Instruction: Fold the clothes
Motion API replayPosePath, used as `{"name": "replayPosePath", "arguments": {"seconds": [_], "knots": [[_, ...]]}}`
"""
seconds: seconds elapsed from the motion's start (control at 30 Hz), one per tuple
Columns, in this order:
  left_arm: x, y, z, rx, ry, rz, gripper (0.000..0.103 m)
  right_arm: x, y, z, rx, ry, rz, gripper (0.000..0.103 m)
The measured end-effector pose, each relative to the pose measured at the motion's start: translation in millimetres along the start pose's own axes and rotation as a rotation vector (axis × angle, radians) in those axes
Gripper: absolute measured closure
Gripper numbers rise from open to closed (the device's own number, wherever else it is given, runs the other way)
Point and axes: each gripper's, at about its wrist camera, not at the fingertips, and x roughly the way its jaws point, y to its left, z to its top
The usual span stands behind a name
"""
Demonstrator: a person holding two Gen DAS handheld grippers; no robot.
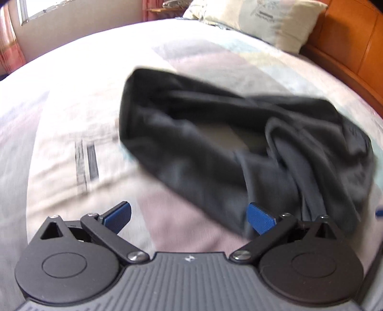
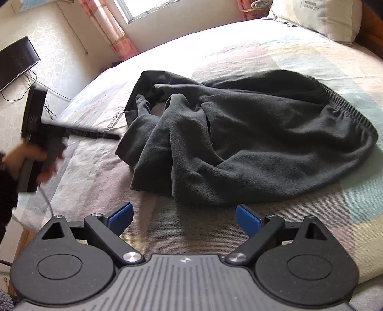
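Observation:
A dark grey fleece garment (image 1: 215, 134) with an elastic waistband lies crumpled on the bed (image 1: 71, 95). The left wrist view is blurred by motion. My left gripper (image 1: 189, 215) is open just in front of the garment's near edge, its right blue pad (image 1: 259, 219) against the cloth. In the right wrist view the garment (image 2: 263, 134) fills the middle, waistband to the right. My right gripper (image 2: 184, 217) is open, a short way in front of the near hem, holding nothing. The left gripper (image 2: 115, 136) reaches in from the left to the garment's left edge.
A person's hand (image 2: 21, 155) holds the left gripper at the bed's left side. A pillow (image 2: 318, 16) lies at the far end by a wooden headboard (image 1: 354, 47). A wall TV (image 2: 16, 59), curtain (image 2: 112, 31) and window (image 2: 148, 7) are beyond the bed.

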Motion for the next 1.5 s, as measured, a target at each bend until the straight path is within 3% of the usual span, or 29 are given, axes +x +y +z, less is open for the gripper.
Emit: {"name": "replayPosePath", "arguments": {"seconds": [0.17,0.23,0.37,0.53,0.83,0.93,1.17,1.33,1.5], "knots": [[30,0,41,-0.114,-0.008,0.034,0.001,6,-7,1,0.025,0.009,-0.010,0.008],[44,-4,47,-0.138,0.022,0.072,0.001,7,-11,1,0.034,0.011,-0.015,0.008],[67,-19,36,-0.073,0.132,0.181,0.001,7,-18,1,0.050,0.008,-0.027,0.007],[56,-5,18,-0.052,0.175,0.234,0.000,8,-26,-2,0.067,0.008,-0.035,0.007],[19,52,-2,0.037,0.199,0.559,0.000,5,-31,-6,0.081,-0.002,-0.035,0.007],[4,67,-3,-0.010,0.182,0.553,0.000,5,-31,-6,0.082,-0.003,-0.034,0.007],[12,46,15,-0.029,0.128,0.411,0.001,10,-23,-4,0.064,0.013,-0.014,0.007],[51,36,17,0.022,0.197,0.479,0.001,7,0,6,-0.013,-0.002,0.018,0.007],[41,58,6,0.029,0.214,0.555,0.000,7,21,18,-0.095,-0.024,0.058,0.003]]}}
